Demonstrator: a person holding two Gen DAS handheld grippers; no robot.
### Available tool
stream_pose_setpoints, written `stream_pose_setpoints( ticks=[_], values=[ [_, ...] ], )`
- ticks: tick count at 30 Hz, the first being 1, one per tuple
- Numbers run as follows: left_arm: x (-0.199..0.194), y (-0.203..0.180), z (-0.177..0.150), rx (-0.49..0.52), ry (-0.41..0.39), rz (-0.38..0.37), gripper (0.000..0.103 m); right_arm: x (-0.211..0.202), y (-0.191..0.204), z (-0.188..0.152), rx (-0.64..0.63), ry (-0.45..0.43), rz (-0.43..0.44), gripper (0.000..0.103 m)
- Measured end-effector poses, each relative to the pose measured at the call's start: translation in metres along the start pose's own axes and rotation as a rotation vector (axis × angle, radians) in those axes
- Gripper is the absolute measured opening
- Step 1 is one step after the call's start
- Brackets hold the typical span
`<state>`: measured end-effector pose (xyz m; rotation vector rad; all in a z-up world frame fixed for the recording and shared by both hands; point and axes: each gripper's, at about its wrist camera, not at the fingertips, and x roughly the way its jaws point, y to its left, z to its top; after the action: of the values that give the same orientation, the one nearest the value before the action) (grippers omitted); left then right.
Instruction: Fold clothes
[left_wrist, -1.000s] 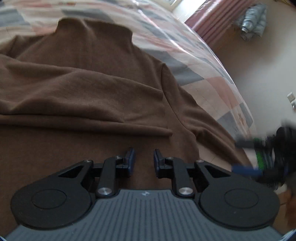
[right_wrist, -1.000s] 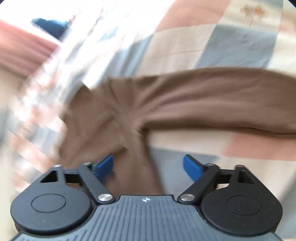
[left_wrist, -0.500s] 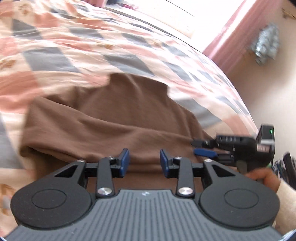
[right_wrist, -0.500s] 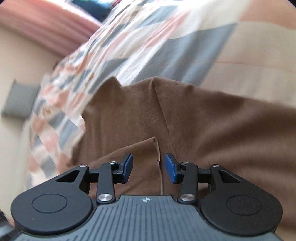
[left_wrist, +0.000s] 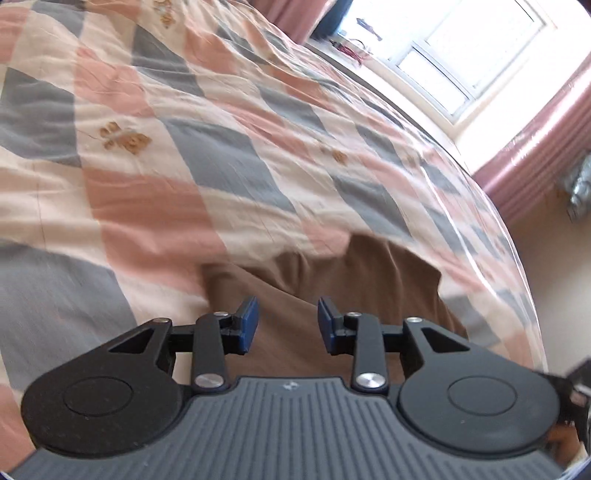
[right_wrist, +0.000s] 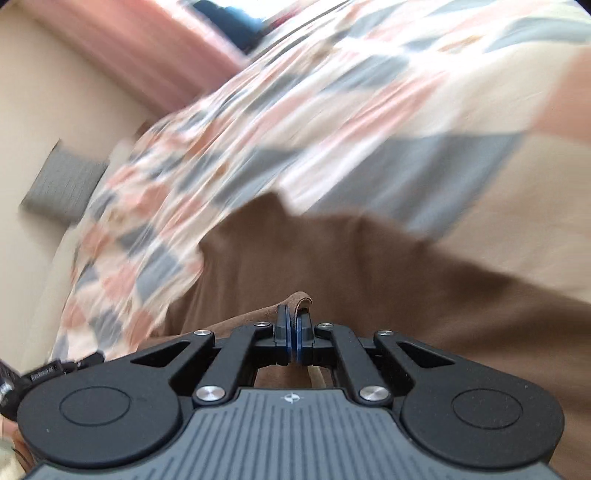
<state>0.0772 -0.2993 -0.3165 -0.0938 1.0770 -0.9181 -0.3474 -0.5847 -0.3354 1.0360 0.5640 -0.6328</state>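
A brown sweater (left_wrist: 369, 280) lies on the patchwork bedspread (left_wrist: 184, 166). My left gripper (left_wrist: 288, 325) stands open above the sweater, and nothing sits between its blue pads. In the right wrist view the same brown sweater (right_wrist: 369, 266) spreads ahead on the bedspread (right_wrist: 369, 122). My right gripper (right_wrist: 293, 332) is shut on a folded edge of the sweater, and a loop of brown cloth pokes up between its pads. The view is blurred by motion.
A bright window (left_wrist: 461, 51) and pink curtains (left_wrist: 535, 155) stand beyond the bed's far edge. The bed's right edge drops to a pale floor (left_wrist: 554, 277). A grey mat (right_wrist: 62, 188) lies on the floor left of the bed. Part of the other gripper (right_wrist: 48, 369) shows at lower left.
My right gripper has closed on the sweater's edge; it stood open half a second ago. The left gripper has drawn back, so less sweater and more bedspread show.
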Motion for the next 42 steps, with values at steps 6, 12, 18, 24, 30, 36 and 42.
stream_pose_setpoints(
  ticks=[6, 12, 18, 24, 30, 36, 42],
  values=[
    [0.034, 0.017, 0.022, -0.084, 0.062, -0.04, 0.012, -0.03, -0.034, -0.004, 0.109, 0.019, -0.103, 0.003],
    [0.068, 0.015, 0.021, -0.126, 0.14, -0.06, 0.013, -0.035, -0.02, -0.005, 0.042, 0.026, -0.134, 0.003],
    [0.092, 0.021, 0.019, -0.194, 0.181, -0.043, 0.021, -0.055, -0.023, -0.023, 0.102, 0.066, -0.179, 0.003],
    [0.099, -0.002, 0.023, -0.064, 0.164, -0.06, 0.015, -0.075, -0.027, -0.041, 0.165, 0.11, -0.225, 0.003],
    [0.12, -0.024, 0.012, 0.155, 0.196, -0.027, 0.011, -0.076, -0.029, -0.036, 0.212, 0.054, -0.213, 0.003],
    [0.099, -0.049, 0.004, 0.271, 0.141, 0.049, 0.009, -0.067, -0.012, -0.013, 0.223, 0.072, -0.189, 0.003],
    [0.053, -0.118, -0.045, 0.46, 0.194, -0.145, 0.009, -0.051, 0.013, 0.005, 0.271, 0.114, -0.128, 0.003]
  ],
)
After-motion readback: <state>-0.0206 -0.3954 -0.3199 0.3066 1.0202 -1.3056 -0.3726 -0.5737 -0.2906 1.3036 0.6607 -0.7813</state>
